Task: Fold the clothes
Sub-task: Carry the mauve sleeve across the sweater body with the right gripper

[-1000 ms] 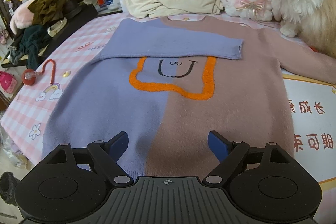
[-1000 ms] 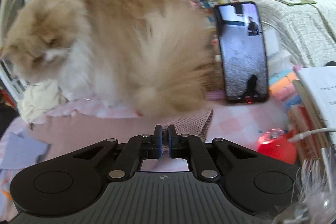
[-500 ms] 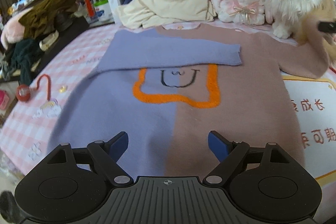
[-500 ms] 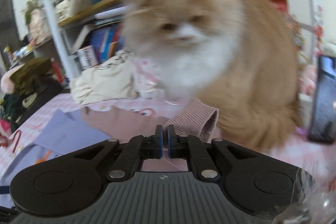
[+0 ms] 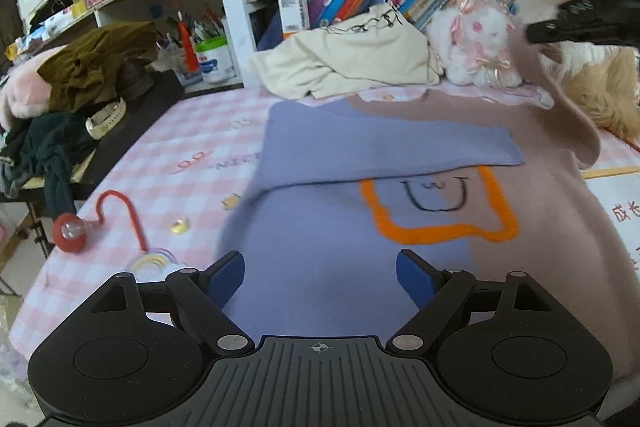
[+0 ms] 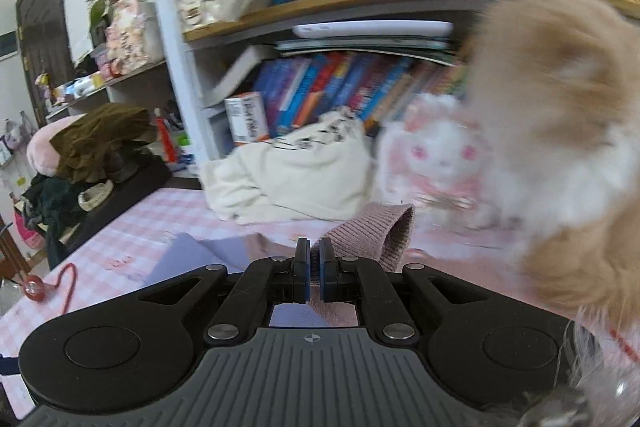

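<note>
One sweater (image 5: 400, 267) flat; left claw (image 5: 320, 281) open above; right claw (image 6: 314, 267) clamps pink sleeve (image 6: 372, 239); one cat (image 6: 560, 155).

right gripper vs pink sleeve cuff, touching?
Touching. The right wrist view shows the right gripper shut on the pink sleeve cuff, knit pinched between the blue pads and bulging out past them.

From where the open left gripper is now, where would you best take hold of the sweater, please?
I'd pinch the hem of the sweater, at its lilac corner, coming in low from the near edge. It lies flat and free there, right ahead of the left gripper, clear of the folded sleeve.
</note>
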`<state>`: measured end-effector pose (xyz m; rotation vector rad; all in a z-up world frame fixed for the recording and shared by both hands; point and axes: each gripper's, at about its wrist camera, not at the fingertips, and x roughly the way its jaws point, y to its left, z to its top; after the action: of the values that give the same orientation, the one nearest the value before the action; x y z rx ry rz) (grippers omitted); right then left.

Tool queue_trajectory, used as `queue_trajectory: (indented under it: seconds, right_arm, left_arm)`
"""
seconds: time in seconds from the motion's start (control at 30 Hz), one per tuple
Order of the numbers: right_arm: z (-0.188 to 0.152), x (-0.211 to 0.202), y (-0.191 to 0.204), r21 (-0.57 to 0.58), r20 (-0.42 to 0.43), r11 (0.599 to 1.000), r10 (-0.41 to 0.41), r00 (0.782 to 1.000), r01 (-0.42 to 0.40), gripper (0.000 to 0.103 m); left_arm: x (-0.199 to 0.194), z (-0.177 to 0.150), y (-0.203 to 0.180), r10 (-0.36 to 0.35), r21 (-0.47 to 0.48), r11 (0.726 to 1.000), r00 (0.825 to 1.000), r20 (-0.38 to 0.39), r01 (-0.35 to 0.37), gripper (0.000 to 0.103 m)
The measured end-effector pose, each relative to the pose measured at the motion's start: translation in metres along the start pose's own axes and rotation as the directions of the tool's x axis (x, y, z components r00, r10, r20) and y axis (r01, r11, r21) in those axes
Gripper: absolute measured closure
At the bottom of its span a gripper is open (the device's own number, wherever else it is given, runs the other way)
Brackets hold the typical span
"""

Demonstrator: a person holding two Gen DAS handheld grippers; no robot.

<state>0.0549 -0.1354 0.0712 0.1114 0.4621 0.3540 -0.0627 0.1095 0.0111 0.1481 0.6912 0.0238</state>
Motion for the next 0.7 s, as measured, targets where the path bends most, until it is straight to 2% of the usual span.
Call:
queue_trajectory:
  seconds: [0.13, 0.3, 0.53, 0.57, 0.7]
  right_arm:
    - [0.003, 0.024, 0.038, -0.024, -0.001, 1.000, 0.012, 1.000, -0.012, 0.098]
    - [0.003, 0.052, 0.072, 0.018, -0.022, 1.000, 0.007, 1.000, -0.007, 0.099]
    - [0.001, 0.073, 0.113, 0.025, -0.024, 0.999, 0.034, 0.999, -0.033, 0.099]
    - [0.001, 0.075, 0.117, 0.024, -0.024, 0.999, 0.042, 0.999, -0.042, 0.102]
    - [-0.002, 0.085, 0.132, -0.013, -0.047, 0.998, 0.054, 0.997, -0.055, 0.102]
  left_arm:
    - [0.004, -0.001, 0.024, -0.028, 0.046, 0.999, 0.999, 0.016, 0.028, 0.017]
    - [0.009, -0.003, 0.050, -0.063, 0.071, 0.996, 0.998, 0.010, 0.062, 0.017]
    - [0.012, -0.007, 0.060, -0.085, 0.163, 0.983, 0.996, -0.002, 0.084, 0.017]
    - [0.012, -0.008, 0.062, -0.084, 0.169, 0.982, 0.996, -0.001, 0.083, 0.017]
    - [0.013, -0.009, 0.066, -0.082, 0.185, 0.979, 0.997, -0.003, 0.081, 0.017]
